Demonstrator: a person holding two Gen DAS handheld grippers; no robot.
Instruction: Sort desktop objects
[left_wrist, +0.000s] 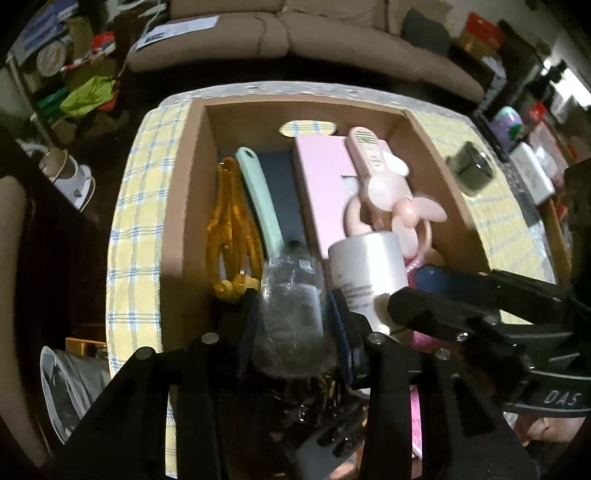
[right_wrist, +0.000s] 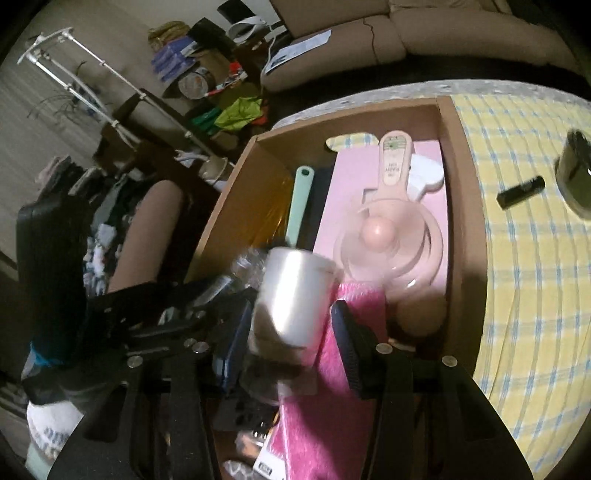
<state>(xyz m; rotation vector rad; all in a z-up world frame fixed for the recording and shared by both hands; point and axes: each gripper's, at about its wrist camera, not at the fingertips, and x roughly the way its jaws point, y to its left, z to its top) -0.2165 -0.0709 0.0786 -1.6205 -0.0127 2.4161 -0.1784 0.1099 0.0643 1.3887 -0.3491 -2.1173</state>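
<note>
A clear plastic bottle (left_wrist: 291, 314) is clamped between the jaws of the left gripper (left_wrist: 295, 321), partly open around its body, above the near end of the cardboard box (left_wrist: 184, 206) that stands on the checked cloth of the desk (left_wrist: 136, 229). A white cylindrical bottle (right_wrist: 291, 295) is held between the partly open jaws of the right gripper (right_wrist: 291, 328), just beside the clear one and also over the near end of the box.

The two bottles are carried so close that a knock between them, or between the grippers, is judged likely. The smooth white bottle could be twisted out of its grip. The box is already crowded: a pink fan (right_wrist: 388, 229), a pink box (left_wrist: 321, 184), a mint handle (left_wrist: 258, 199) and a pink cloth (right_wrist: 332, 350) lie below, so a released bottle may roll or tip onto them. A dark jar (right_wrist: 576, 173) and a small black tube (right_wrist: 521, 192) remain on the desk near the right edge of the box.
</note>
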